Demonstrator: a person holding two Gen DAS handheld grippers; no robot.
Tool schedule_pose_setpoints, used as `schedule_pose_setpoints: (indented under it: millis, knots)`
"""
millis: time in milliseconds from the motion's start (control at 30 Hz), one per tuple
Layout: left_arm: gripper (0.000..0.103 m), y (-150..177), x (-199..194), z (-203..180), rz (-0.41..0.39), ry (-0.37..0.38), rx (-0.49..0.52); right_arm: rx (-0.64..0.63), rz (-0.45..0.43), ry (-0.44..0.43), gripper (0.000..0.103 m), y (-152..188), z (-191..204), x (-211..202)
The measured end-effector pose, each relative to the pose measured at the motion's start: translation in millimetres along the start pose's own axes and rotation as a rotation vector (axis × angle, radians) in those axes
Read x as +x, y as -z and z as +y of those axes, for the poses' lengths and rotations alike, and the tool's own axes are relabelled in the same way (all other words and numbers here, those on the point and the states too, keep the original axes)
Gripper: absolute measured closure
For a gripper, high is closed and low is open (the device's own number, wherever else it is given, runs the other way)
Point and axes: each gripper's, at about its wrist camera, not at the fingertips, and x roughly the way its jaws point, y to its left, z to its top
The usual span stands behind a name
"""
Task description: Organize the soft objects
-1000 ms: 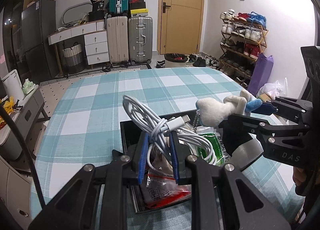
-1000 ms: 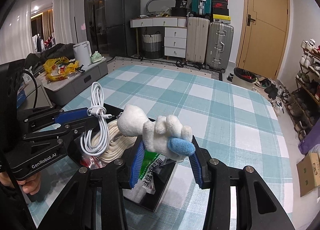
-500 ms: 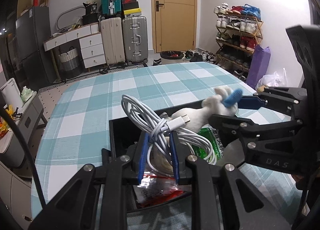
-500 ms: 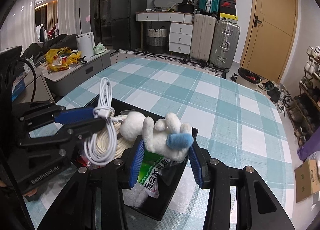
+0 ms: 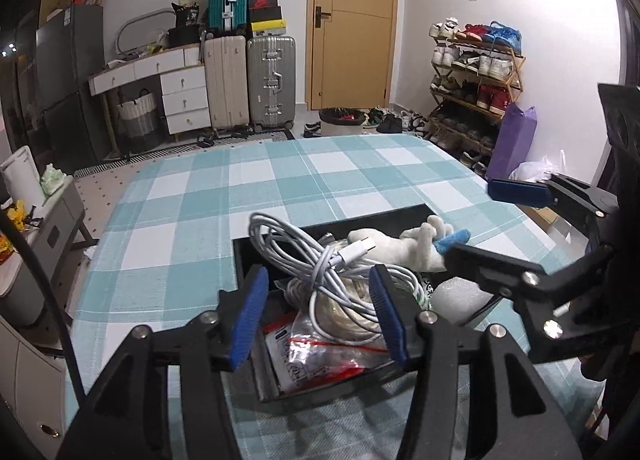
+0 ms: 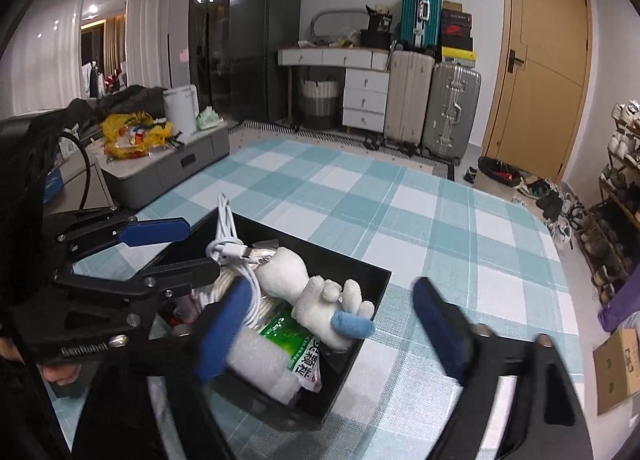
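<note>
While both claws hang over a black tray [image 6: 360, 268] on the teal-and-white checked surface [image 6: 440, 228], neither one grips anything. In the left wrist view the left claw [image 5: 318, 312] has its jaws opening, its blue pads [image 5: 248, 312] standing clear on either side of a coiled white cable [image 5: 320, 260] that lies on top of the tray's contents. In the right wrist view the right claw [image 6: 332, 332] is opening too, blurred, its jaws spread well apart; the white plush toy [image 6: 316, 292] with a blue tip lies released in the tray between them, touching neither pad. Under the toy sits a green-labelled packet [image 6: 296, 344] and beside that a white foam roll [image 6: 260, 360]; a clear bag with red print [image 5: 316, 356] lies at the tray's near end in the left view. Each claw crosses the other's view: the right one bars the tray's right side in the left view, the left one covers the tray's left edge in the right view. Around the surface stand a wooden door [image 5: 352, 24], cream, silver and teal suitcases [image 5: 272, 80], a white set of drawers [image 5: 184, 100], a shoe rack [image 5: 476, 80], a purple bag [image 5: 512, 140] and a grey side cabinet [image 6: 172, 172] carrying a yellow bag [image 6: 128, 132]. A cardboard box [image 6: 616, 364] sits on the floor at the right.
</note>
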Motion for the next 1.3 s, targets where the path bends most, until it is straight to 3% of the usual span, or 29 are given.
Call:
schedule_pose_setpoints:
  millis: [67,167,267,767,1000,1300]
  knots:
    - [0.044,1,-6,0,-0.007,-0.007,0.006,0.001,-0.014,-0.006,0.003,2,1,-8]
    - [0.012,5,-16,1,-0.027,-0.024,-0.006,0.017,-0.034,-0.020,0.001,7,1,-19]
    - [0.000,13,-27,2,-0.055,-0.041,-0.021,0.044,-0.048,-0.032,0.001,14,1,-30]
    - [0.000,48,-58,7,-0.138,-0.119,-0.065,0.063,-0.177,-0.043,0.001,49,23,-85]
    - [0.000,63,-63,-2,-0.164,-0.150,-0.031,0.055,-0.214,-0.053,0.001,64,33,-84]
    - [0.000,72,-61,8,-0.196,-0.157,-0.060,0.090,-0.279,-0.038,0.001,74,26,-82]
